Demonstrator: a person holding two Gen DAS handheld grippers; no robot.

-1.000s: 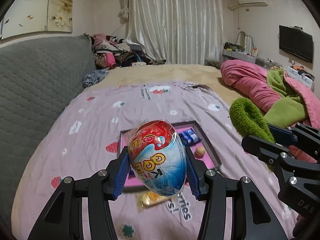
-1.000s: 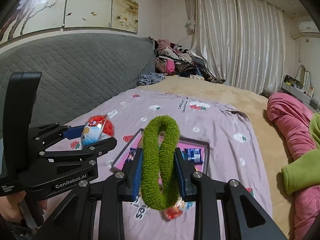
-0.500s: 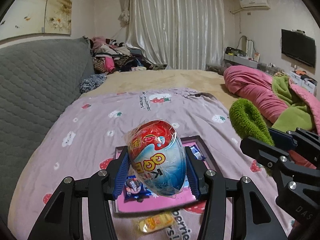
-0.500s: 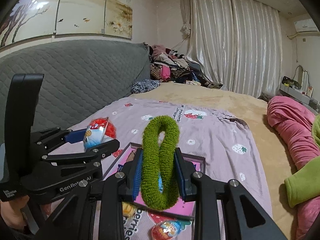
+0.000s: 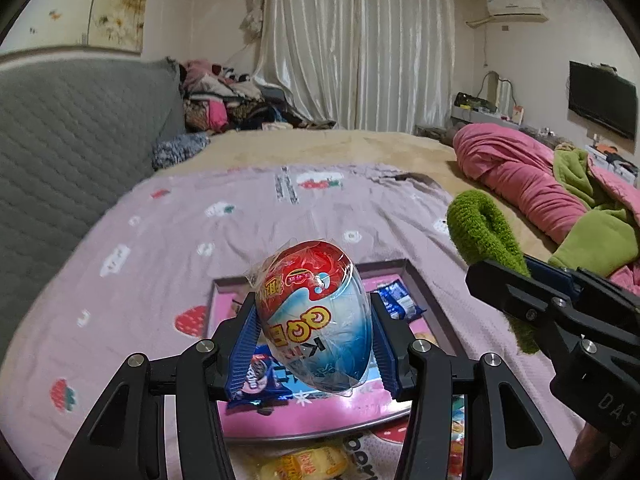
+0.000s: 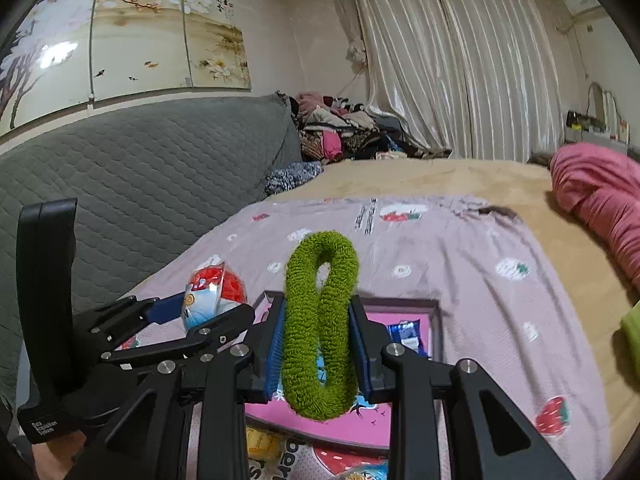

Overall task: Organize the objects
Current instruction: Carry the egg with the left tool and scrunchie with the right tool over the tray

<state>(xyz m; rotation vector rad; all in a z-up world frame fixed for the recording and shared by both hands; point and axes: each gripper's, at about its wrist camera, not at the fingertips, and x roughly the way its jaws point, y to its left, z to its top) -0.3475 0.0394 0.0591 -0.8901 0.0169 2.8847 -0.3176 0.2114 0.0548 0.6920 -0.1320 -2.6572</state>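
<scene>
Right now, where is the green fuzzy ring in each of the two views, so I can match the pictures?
Left wrist view: the green fuzzy ring is at the right side, sticking up above the right hand-held gripper.
Right wrist view: it stands upright in the lower centre, pinched between the blue pads.
Shared landmark: the pink tray on the strawberry-print sheet, lying beyond both grippers.

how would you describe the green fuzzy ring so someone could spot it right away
On the bed, above the pink tray lying on the strawberry-print sheet, find the right gripper. Squeezed upright between its blue pads is the green fuzzy ring, a terry loop. Nearby items are shiny wrapped snacks; it alone is soft fabric.
</scene>
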